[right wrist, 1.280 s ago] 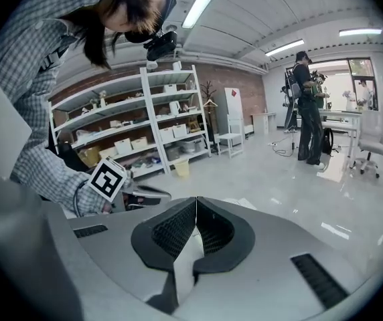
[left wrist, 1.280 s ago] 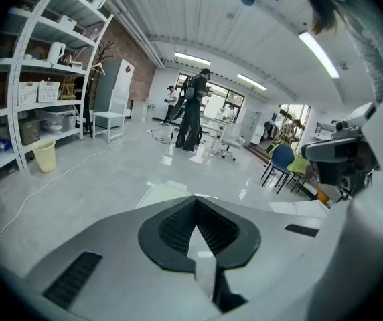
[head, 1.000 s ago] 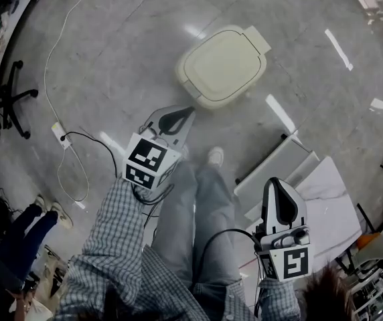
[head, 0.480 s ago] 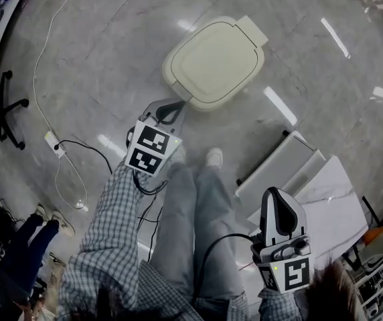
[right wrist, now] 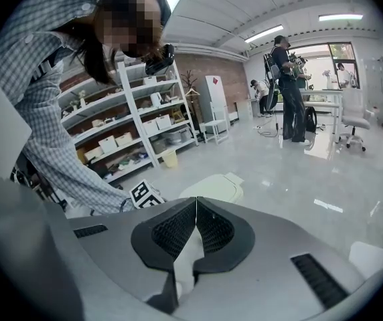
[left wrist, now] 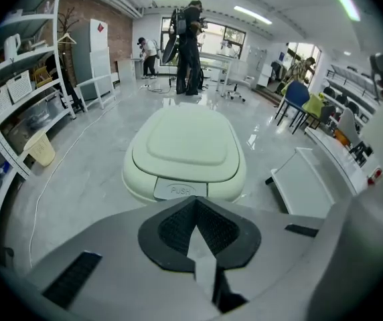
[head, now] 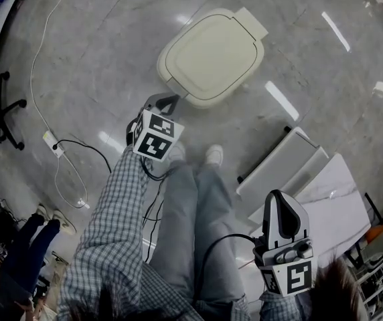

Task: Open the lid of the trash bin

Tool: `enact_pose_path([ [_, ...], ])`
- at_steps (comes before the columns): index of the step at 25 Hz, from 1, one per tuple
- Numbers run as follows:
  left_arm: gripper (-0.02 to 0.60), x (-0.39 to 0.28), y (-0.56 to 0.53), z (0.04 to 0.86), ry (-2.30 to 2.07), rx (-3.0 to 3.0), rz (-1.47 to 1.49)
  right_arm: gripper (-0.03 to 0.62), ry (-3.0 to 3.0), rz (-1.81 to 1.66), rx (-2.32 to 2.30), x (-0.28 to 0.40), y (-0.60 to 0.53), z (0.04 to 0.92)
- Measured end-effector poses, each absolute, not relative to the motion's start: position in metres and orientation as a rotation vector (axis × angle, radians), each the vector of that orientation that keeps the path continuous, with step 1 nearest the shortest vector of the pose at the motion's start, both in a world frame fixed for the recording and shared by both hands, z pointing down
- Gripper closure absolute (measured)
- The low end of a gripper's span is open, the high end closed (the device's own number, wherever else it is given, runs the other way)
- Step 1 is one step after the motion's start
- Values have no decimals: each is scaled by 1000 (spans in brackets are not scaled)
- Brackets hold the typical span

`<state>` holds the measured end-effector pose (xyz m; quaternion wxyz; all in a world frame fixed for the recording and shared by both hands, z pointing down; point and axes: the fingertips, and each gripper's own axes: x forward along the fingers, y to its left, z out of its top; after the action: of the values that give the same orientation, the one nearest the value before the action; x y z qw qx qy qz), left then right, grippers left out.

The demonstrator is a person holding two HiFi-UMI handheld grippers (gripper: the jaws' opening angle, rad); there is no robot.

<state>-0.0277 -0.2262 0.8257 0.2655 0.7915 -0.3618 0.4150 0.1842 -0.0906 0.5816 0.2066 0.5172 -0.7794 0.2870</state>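
Standing on the glossy grey floor [head: 91, 52] ahead of the person's pale shoes [head: 214, 155], the cream plastic trash bin [head: 211, 57] has its rounded, slightly domed lid [left wrist: 186, 142] shut down flat, with a small grey tab marked PUSH [left wrist: 179, 190] set in the front rim and a hinge block on the far side. The left gripper [head: 172, 100] reaches out from a checked sleeve [head: 114, 212] and points at that front rim; its two dark ribbed pads [left wrist: 178, 229] are pressed together with nothing between them, and their tips sit just before the tab – whether they touch it cannot be told. The right gripper [head: 280, 196] hangs low at the person's right side, well apart from the bin, its jaws likewise closed and empty, with the bin small beyond its tips in the right gripper view. A white flat panel [head: 282, 167] lies on the floor to the right of the legs, and a thin white cable [head: 39, 69] trails across the floor on the left
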Motion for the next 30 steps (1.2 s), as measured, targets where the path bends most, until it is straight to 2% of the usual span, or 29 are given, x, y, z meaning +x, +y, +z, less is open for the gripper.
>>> enact_pose_path([
  [30, 577, -34, -230, 832, -999, 2065, 1033, 574, -2243, 790, 1394, 159, -123, 582],
])
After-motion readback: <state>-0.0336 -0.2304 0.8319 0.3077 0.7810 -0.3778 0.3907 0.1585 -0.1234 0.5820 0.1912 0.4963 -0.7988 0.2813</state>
